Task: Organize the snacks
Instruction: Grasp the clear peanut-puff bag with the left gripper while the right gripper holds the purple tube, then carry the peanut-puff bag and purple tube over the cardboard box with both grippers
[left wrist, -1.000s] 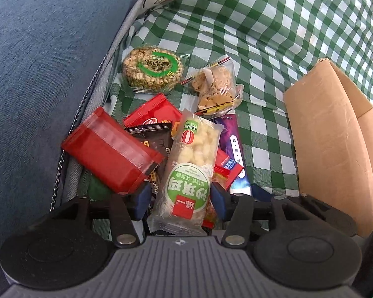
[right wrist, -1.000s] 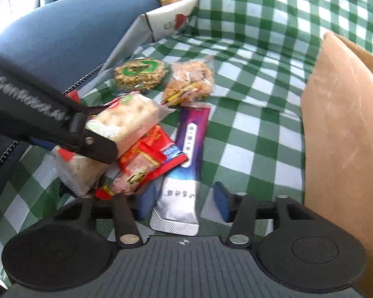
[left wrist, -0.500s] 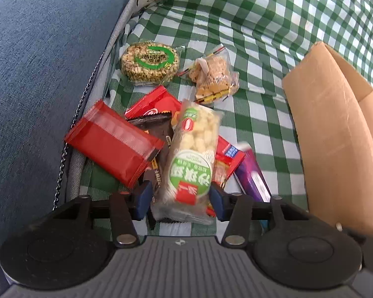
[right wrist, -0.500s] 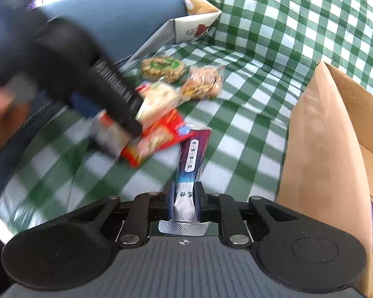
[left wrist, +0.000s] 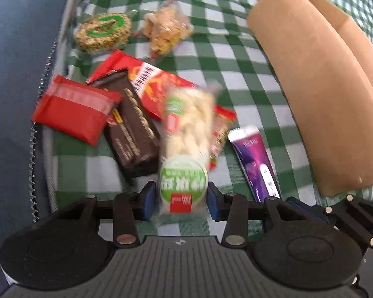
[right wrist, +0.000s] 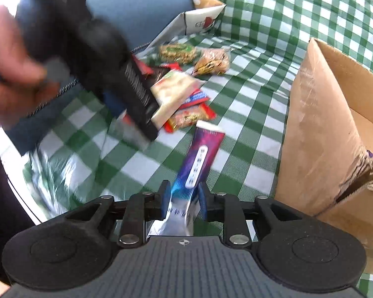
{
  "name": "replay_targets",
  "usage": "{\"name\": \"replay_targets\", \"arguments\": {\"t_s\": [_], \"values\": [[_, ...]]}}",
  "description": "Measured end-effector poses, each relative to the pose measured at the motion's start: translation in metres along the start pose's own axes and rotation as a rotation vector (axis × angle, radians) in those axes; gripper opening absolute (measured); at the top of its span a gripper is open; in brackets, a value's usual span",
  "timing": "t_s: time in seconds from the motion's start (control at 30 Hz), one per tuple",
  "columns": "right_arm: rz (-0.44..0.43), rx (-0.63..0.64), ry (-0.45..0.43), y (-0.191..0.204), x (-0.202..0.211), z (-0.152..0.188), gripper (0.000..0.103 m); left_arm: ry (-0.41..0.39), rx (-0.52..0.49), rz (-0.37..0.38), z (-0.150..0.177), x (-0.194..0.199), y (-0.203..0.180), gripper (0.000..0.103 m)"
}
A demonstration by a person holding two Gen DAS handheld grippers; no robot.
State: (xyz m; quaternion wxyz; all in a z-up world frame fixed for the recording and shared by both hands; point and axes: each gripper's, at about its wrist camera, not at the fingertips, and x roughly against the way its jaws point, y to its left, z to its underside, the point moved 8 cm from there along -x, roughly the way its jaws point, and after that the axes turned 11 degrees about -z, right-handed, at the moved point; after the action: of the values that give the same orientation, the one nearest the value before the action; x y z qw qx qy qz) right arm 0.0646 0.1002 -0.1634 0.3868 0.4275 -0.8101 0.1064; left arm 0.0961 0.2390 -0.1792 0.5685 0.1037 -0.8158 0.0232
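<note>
Now mid-pick on both sides. My left tool is clamped on the puffed-snack pack, lifted over the snack pile on the checked cloth. My right tool has the purple pouch between its pads; its jaws are opening, though the pads seem to touch it yet. Cardboard box stands just beside, right. Next, I judge: carry each over the rim, then drop.
</note>
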Motion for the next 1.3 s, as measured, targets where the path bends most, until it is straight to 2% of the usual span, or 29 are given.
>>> {"name": "replay_targets", "arguments": {"t_s": [0.07,0.13,0.27,0.47,0.5,0.57,0.63,0.8,0.97,1.3], "values": [[-0.005,-0.030,-0.014,-0.004,-0.005,-0.003,0.032,-0.034,0.063,0.039,-0.008,0.006,0.004,0.058],[-0.012,-0.046,-0.016,-0.008,-0.012,-0.004,0.034,-0.052,0.081,0.045,-0.014,0.008,0.006,0.060],[-0.008,-0.061,-0.017,-0.013,-0.022,-0.004,0.040,-0.020,0.027,0.011,-0.018,-0.001,-0.001,0.060],[-0.008,-0.056,-0.029,-0.016,-0.027,-0.009,0.041,-0.001,0.004,-0.016,-0.018,-0.007,-0.007,0.058],[-0.006,-0.051,-0.030,-0.016,-0.028,-0.009,0.041,-0.002,0.005,-0.018,-0.018,-0.008,-0.006,0.054],[0.002,-0.039,-0.034,-0.016,-0.028,-0.010,0.033,-0.008,0.010,-0.030,-0.019,-0.007,-0.005,0.045],[0.005,-0.032,-0.040,-0.017,-0.027,-0.010,0.028,-0.012,0.021,-0.023,-0.021,-0.006,-0.006,0.042],[0.035,-0.029,-0.072,-0.019,-0.019,-0.011,0.022,-0.028,0.015,-0.022,-0.020,-0.001,-0.008,0.040],[0.056,-0.037,-0.049,-0.022,-0.022,-0.007,0.022,-0.015,0.003,-0.013,-0.017,-0.003,-0.010,0.040],[0.070,-0.040,-0.067,-0.023,-0.019,-0.009,0.022,-0.030,0.006,-0.011,-0.021,-0.003,-0.010,0.040]]}}
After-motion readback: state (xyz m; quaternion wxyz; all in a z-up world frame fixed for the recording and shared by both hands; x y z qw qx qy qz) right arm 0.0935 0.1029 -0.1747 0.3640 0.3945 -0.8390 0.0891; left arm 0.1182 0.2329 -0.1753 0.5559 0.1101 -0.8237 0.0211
